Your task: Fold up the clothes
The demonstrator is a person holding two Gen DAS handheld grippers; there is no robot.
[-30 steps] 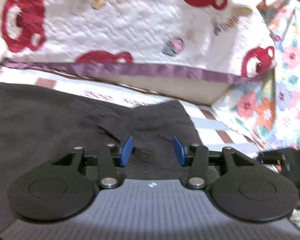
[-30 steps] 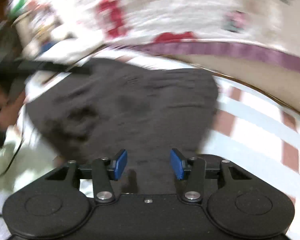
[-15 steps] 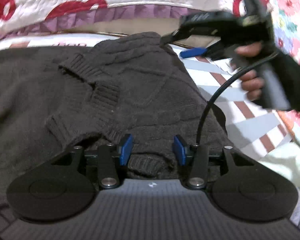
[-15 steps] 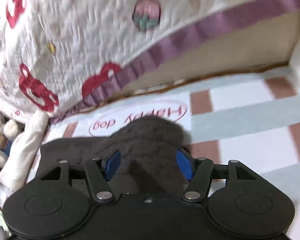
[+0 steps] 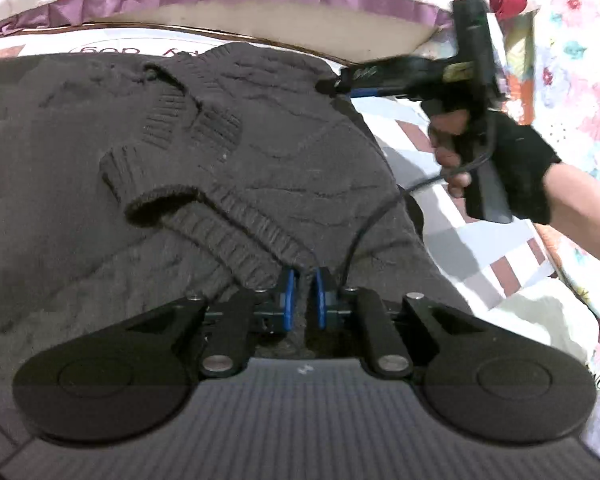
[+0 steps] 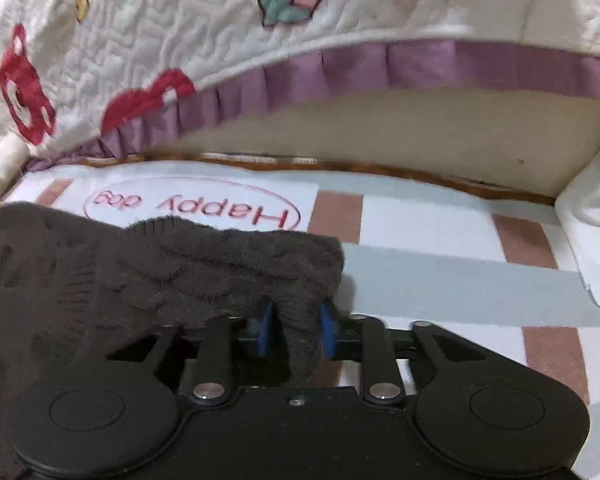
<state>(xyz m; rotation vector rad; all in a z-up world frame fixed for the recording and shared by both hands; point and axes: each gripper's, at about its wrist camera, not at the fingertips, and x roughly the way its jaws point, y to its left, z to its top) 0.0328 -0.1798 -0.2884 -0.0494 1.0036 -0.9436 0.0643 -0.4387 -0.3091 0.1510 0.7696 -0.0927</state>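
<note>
A dark brown knit sweater (image 5: 260,152) lies spread on a striped mat (image 6: 440,280), with a ribbed cuff folded over its middle. My left gripper (image 5: 302,294) is shut on the sweater's near ribbed edge, a thin layer of knit pinched between the blue pads. In the left wrist view, a hand in a black fingerless glove (image 5: 516,168) holds my right gripper (image 5: 340,84) at the sweater's far right corner. The right wrist view shows the right gripper (image 6: 296,326) closing its jaws, its pads pressing a bunched fold of the sweater (image 6: 204,264).
A white quilt (image 6: 180,40) with red figures and a purple frill (image 6: 440,66) hangs along the back. Floral fabric (image 5: 572,60) borders the right side. The mat bears a "Happy dog" print (image 6: 192,208). The right gripper's cable (image 5: 372,220) trails over the sweater.
My left jaws have closed on the sweater's near edge. The right jaws have narrowed onto the far corner's fold. Both grippers dropped closer to the sweater over the second.
</note>
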